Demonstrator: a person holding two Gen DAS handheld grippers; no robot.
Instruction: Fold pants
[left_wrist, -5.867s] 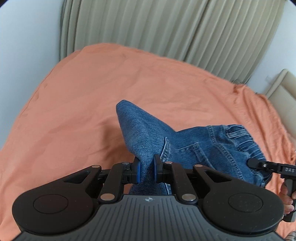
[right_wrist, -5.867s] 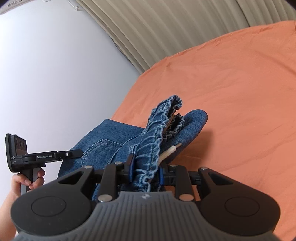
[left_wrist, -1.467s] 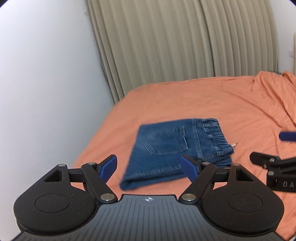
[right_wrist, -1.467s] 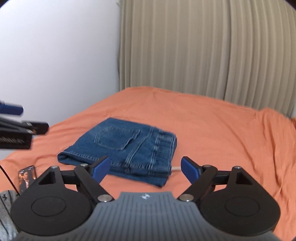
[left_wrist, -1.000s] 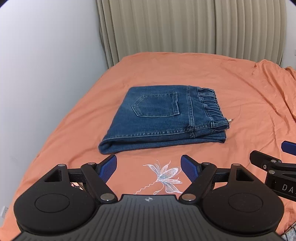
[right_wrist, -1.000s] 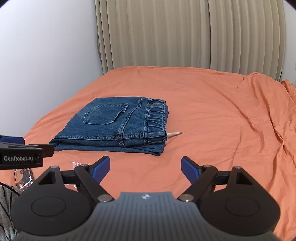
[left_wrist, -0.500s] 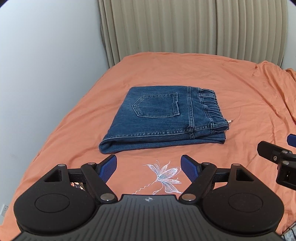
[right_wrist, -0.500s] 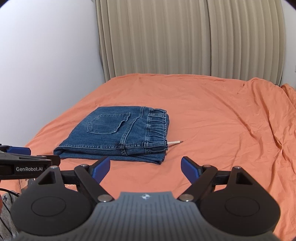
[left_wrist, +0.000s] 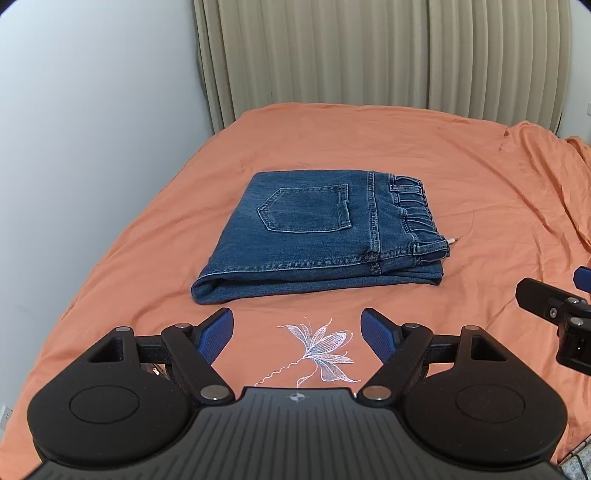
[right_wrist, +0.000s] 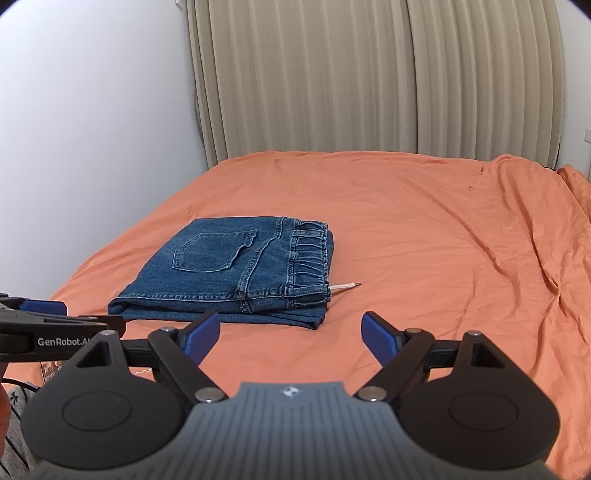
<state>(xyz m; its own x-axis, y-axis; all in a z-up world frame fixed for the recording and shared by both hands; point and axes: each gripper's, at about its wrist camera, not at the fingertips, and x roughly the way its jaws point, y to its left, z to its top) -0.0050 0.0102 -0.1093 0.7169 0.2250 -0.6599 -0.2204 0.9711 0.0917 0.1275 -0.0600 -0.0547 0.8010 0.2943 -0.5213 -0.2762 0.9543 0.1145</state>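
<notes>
In the left wrist view, the left gripper (left_wrist: 297, 328) hangs released and empty over the orange bedsheet (left_wrist: 461, 192), its blue pads spread wide. The folded jeans (left_wrist: 317, 236), which it clenched a few seconds ago, now lie flat just beyond it, back pocket up, waistband to the right.

In the right wrist view, the right gripper (right_wrist: 290, 330) is likewise spread and empty, having let go of the waistband. The jeans sit apart from both tools, a drawstring tip (right_wrist: 345, 285) poking out. The fold looks finished.
</notes>
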